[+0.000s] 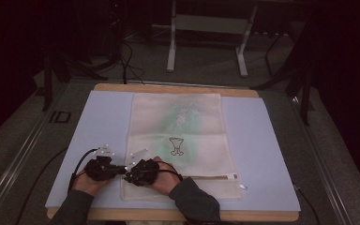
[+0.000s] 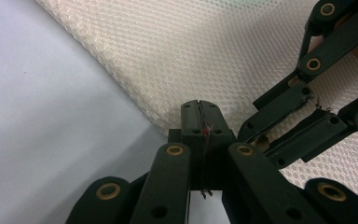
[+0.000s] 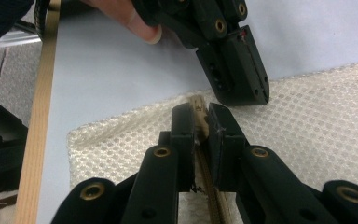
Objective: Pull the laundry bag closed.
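Jaws of the left gripper stand pressed together, with only a hairline seam between them; a red thread shows in the seam, and their tips sit at the edge of the mesh bag. Whether mesh is caught between them cannot be told. Jaws of the right gripper stand nearly together, clamped on the tan zipper tape, which runs up between them from the near side. In the right gripper view the left gripper's closed tips rest on the mesh just beyond the tape end, with a thumb of the left hand above.

In the high view the two grippers meet at the bag's near left corner: left gripper over the mat just left of the bag, right gripper on the bag itself, their tips almost touching. Left hand and right hand come in from the near edge, both in dark sleeves. Black cables trail left from the grippers.

Bag lies flat, long side running near to far, on a pale blue mat. A small printed figure sits near its middle, with a green tint showing through farther up. The zipper runs along the near end, its pull at the right. The mat covers a wooden table.
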`<state>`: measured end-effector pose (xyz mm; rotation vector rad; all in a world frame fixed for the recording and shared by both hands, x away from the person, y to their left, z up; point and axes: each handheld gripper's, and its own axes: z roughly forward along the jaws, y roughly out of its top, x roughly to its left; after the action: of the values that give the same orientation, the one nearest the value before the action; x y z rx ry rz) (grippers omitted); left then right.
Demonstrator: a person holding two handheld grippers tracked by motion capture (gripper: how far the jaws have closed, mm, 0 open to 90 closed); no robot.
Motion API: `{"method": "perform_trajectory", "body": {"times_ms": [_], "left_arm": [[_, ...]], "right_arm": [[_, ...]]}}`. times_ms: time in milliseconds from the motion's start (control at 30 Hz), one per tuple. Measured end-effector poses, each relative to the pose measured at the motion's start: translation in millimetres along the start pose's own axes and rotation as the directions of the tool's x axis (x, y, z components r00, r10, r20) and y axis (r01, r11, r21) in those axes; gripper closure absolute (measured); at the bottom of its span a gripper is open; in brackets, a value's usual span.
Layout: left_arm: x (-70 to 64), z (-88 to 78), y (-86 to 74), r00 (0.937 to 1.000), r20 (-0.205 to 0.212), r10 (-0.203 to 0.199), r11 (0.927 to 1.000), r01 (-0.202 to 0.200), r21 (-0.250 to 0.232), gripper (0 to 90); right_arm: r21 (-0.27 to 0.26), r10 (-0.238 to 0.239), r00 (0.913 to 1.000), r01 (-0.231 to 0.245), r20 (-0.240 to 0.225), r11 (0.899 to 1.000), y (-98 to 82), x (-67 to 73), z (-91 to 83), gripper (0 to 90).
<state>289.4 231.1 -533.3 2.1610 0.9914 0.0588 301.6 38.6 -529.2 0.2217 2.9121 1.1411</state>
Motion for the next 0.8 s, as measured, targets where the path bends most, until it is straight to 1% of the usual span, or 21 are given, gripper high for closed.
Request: {"method": "perform_trajectory", "body": {"times_ms": [433, 500, 667, 800], "left_arm": [[-1.0, 0.3, 1.4, 0.9999, -0.008, 0.014, 0.9998, -0.014, 0.010, 90.0], [-1.1, 0.3, 1.3, 0.9999, -0.008, 0.013, 0.9999, -0.013, 0.010, 90.0], [-0.7, 0.4, 1.3, 0.9999, -0.005, 0.012, 0.9999, -0.012, 0.010, 90.0], [-0.5, 0.2, 1.2, 0.9999, -0.005, 0.010, 0.9999, -0.010, 0.010, 90.0]], "right_arm": [[0.023, -0.036, 0.9991, 0.035, 0.023, 0.999, -0.9, 2.7, -3.5, 82.1], [0.023, -0.041, 0.9988, 0.041, 0.027, 0.999, -0.9, 3.2, -3.5, 82.1], [0.049, -0.061, 0.9971, 0.059, 0.047, 0.997, -1.0, 6.2, -6.7, 82.2], [0.053, -0.070, 0.9962, 0.067, 0.052, 0.996, -2.3, 6.6, -8.7, 82.2]]}}
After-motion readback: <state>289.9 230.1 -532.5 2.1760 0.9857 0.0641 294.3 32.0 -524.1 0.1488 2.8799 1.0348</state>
